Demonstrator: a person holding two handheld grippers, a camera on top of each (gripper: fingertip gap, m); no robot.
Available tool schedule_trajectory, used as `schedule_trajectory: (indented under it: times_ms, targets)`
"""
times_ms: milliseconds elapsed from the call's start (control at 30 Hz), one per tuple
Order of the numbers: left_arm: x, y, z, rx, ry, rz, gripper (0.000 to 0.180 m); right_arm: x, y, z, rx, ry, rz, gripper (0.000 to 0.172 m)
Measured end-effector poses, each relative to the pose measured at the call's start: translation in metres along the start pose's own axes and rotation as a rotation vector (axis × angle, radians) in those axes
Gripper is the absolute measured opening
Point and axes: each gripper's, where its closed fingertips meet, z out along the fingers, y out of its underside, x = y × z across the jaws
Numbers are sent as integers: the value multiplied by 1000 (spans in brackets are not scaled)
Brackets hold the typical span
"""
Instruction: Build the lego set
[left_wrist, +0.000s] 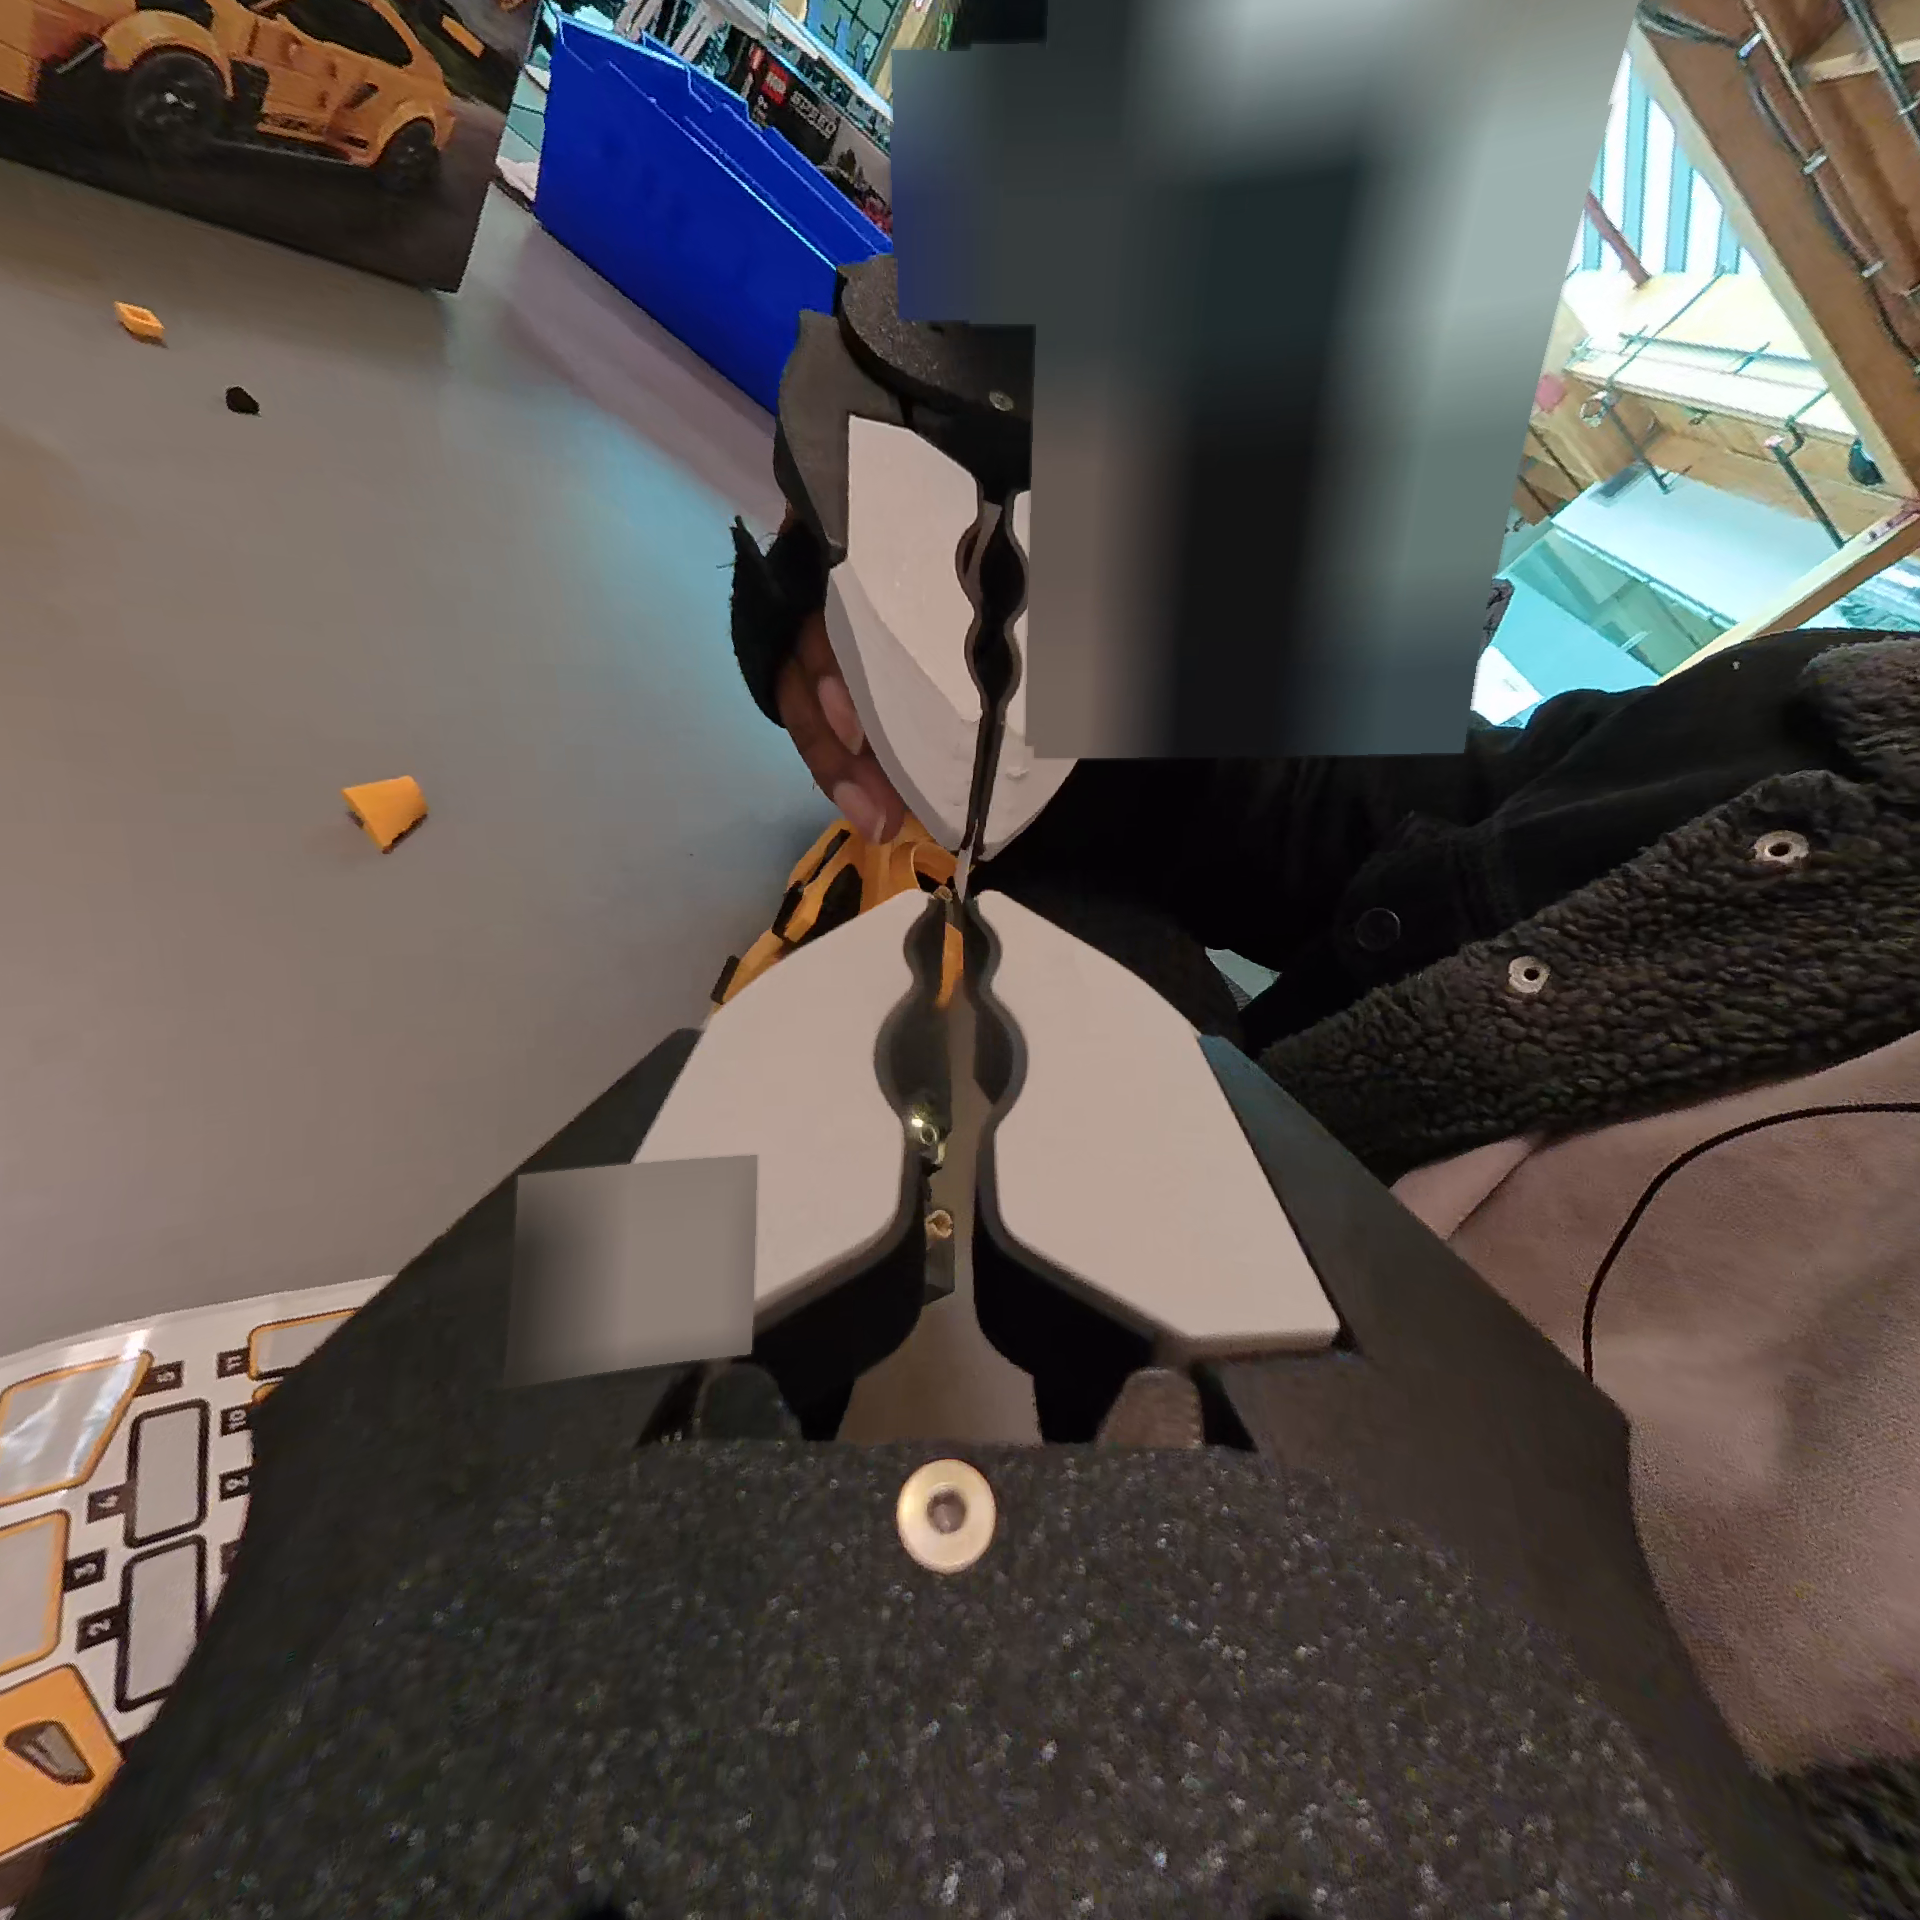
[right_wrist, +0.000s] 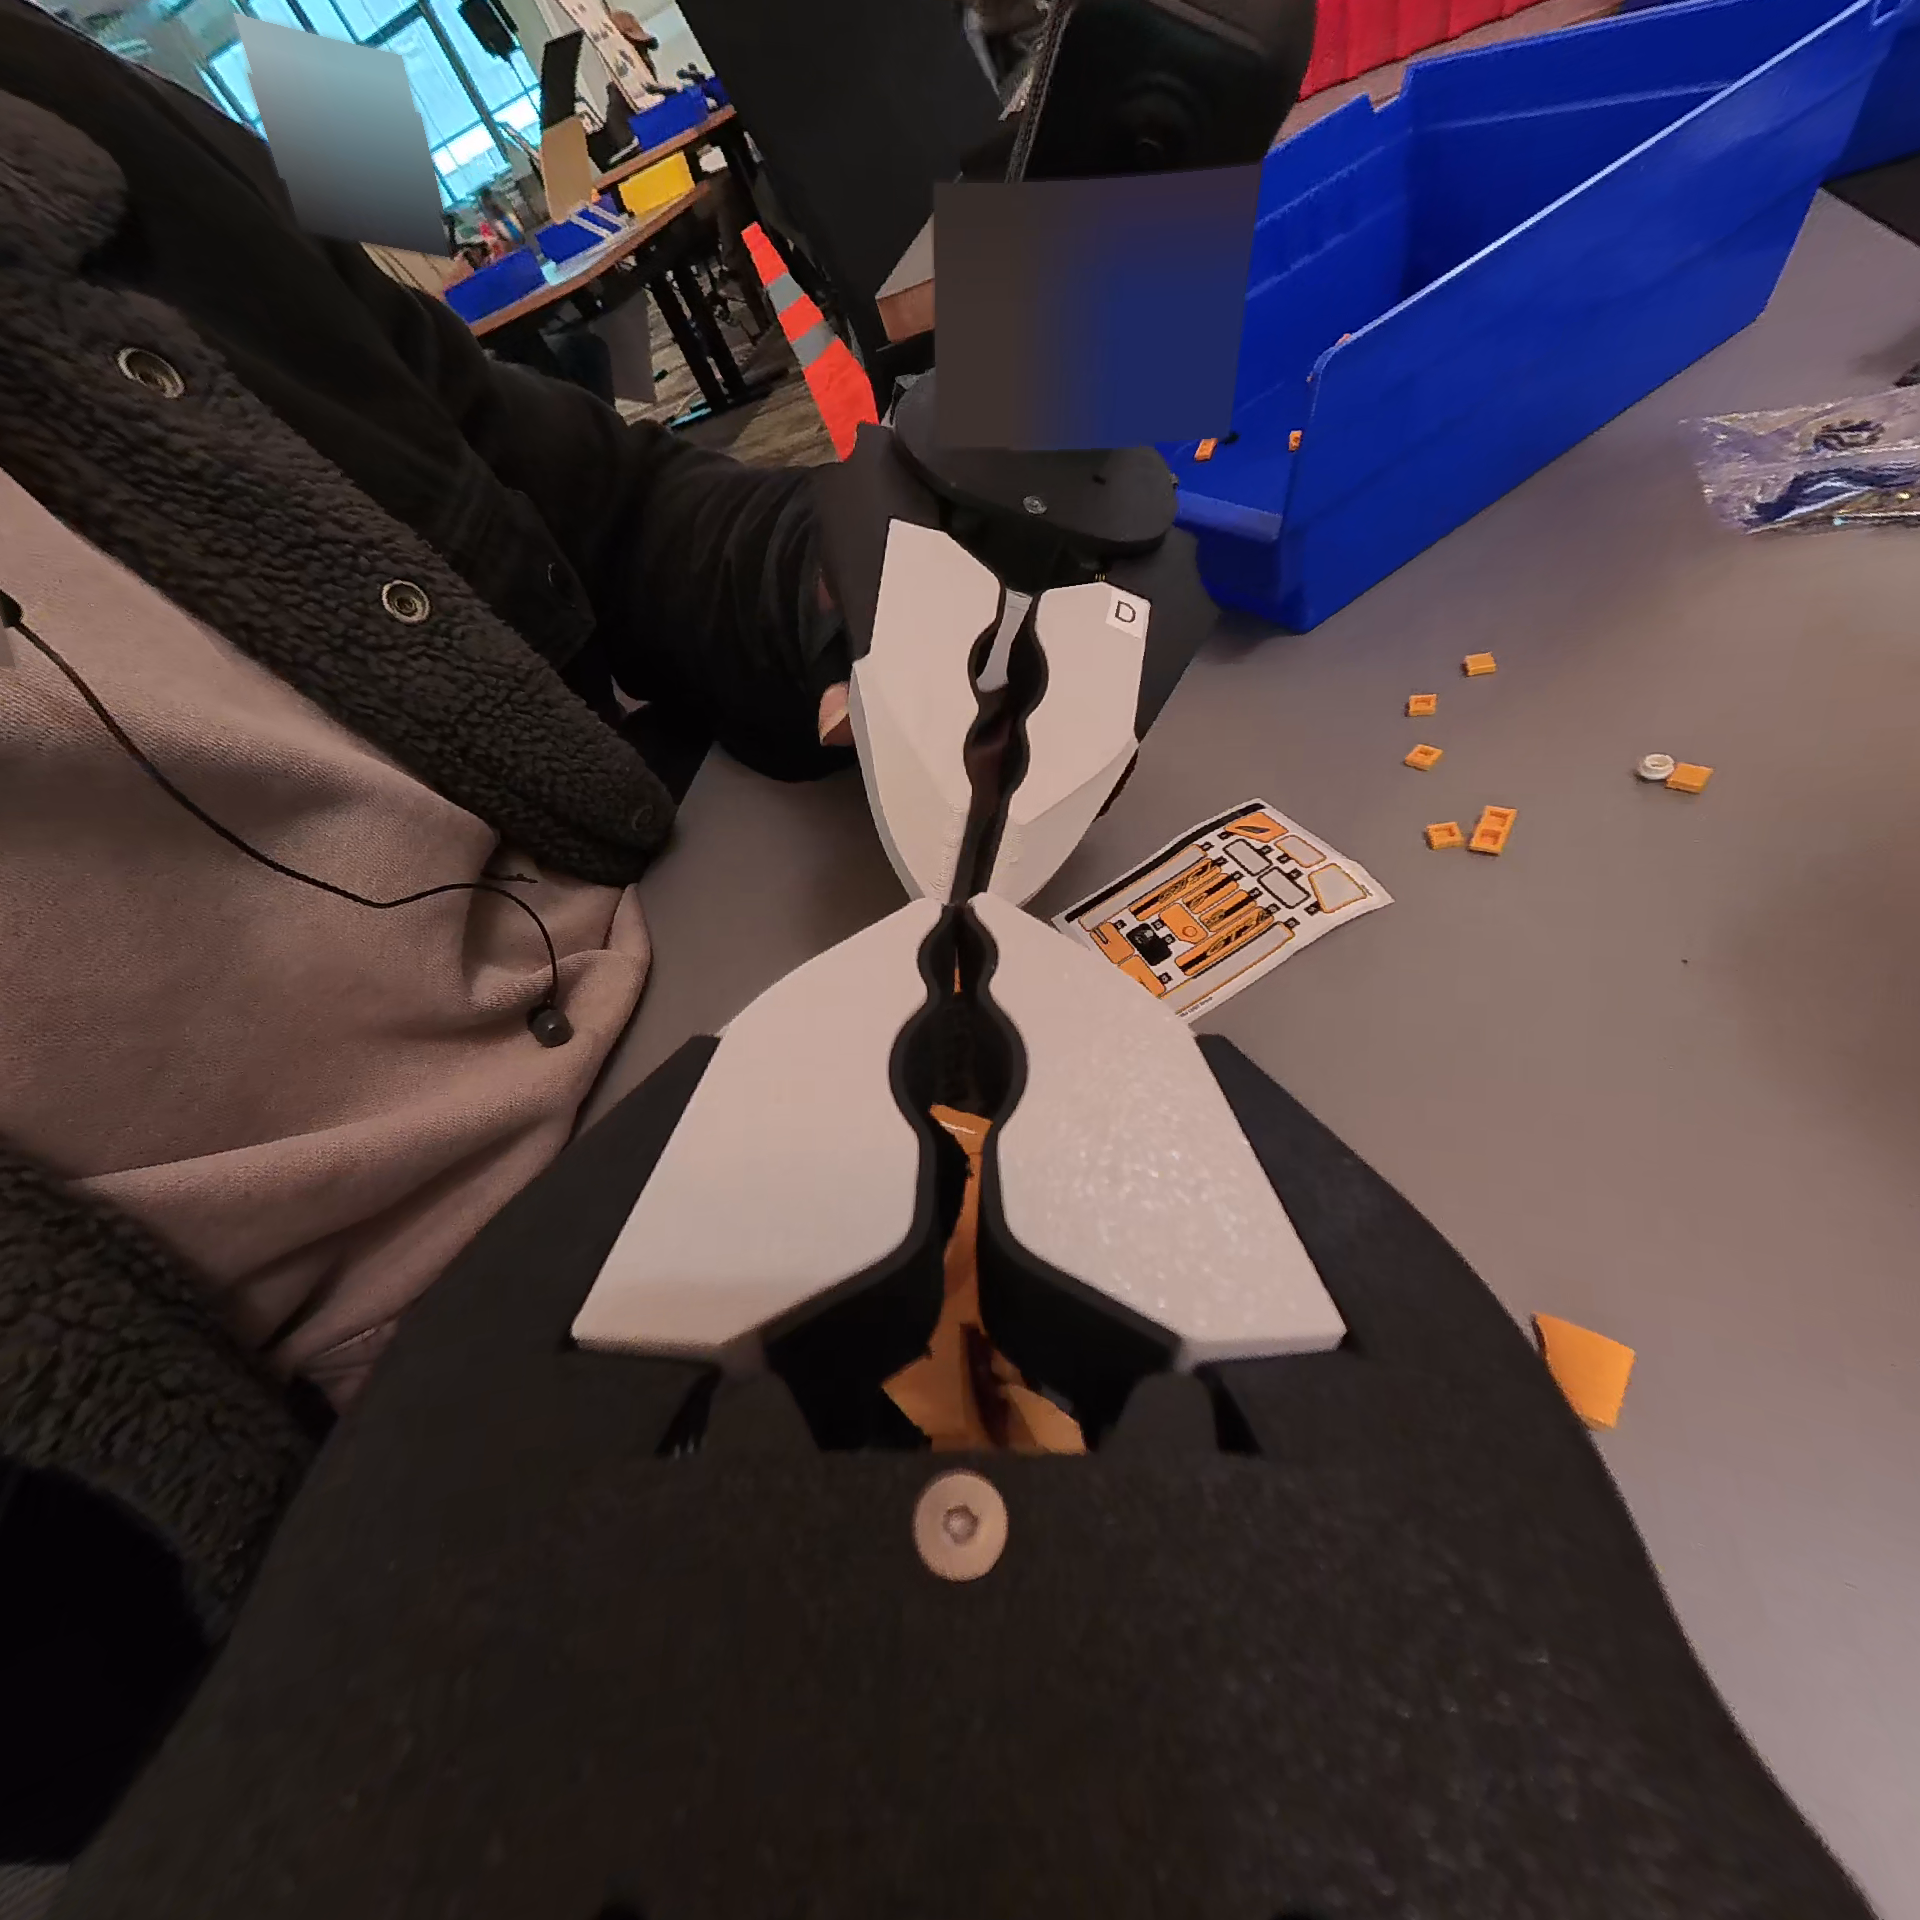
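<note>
By the desk's (left_wrist: 416, 623) near edge, left gripper (left_wrist: 958, 909) and right gripper (right_wrist: 956, 914) meet tip to tip over an orange toy car (left_wrist: 831, 904), both with jaws together, the right pinching a thin white sliver (left_wrist: 966, 862).

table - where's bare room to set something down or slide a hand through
Free: the grey table between the box with the car picture, the orange wedge brick and the sticker sheet; also right of that sheet, below the small orange pieces. Crowded: the near edge, where both claws meet tip to tip over the yellow model car, and beside the blue bin.
</note>
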Motion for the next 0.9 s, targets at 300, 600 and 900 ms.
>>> schedule_trajectory:
  times_ms: [300,600,900]
  targets:
    - [1,3,3,-20,-7,13,2,0,1,1,-2,-5,4,0]
    - [1,3,2,-19,-17,18,0,0,3,2,-10,-8,11,0]
    - [6,-1,6,28,15,-269,0,-3,4,-5,-51,-1,-5,8]
